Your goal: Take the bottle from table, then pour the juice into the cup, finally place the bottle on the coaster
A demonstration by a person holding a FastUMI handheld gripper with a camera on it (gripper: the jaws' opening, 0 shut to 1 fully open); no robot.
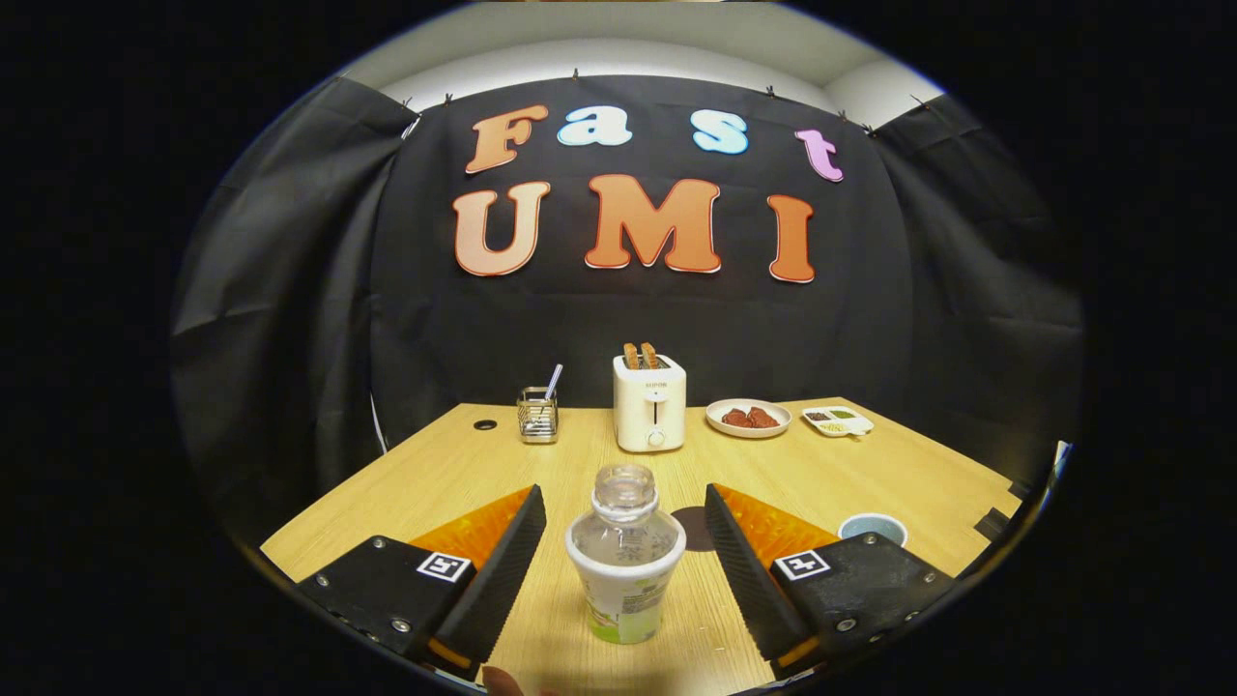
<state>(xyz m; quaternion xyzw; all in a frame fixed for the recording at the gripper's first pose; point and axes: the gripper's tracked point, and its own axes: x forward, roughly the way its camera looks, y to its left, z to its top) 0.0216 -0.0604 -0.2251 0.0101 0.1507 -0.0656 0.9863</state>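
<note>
A clear plastic bottle (pixel 626 561) with a white and green label stands upright on the wooden table (pixel 435 483), uncapped, right between my two fingers. My gripper (pixel 624 498) is open, with a gap on each side of the bottle and neither pad touching it. A dark round coaster (pixel 694 528) lies flat just beyond the bottle, partly hidden by the right finger (pixel 744 561). A small cup (pixel 873 529) with a pale rim sits to the right, past the right finger.
At the back of the table stand a white toaster (pixel 649 403) with two slices of toast, a wire holder (pixel 537 415) with a utensil, a plate of reddish food (pixel 748 418) and a small divided dish (pixel 837 420). Black cloth walls close in behind.
</note>
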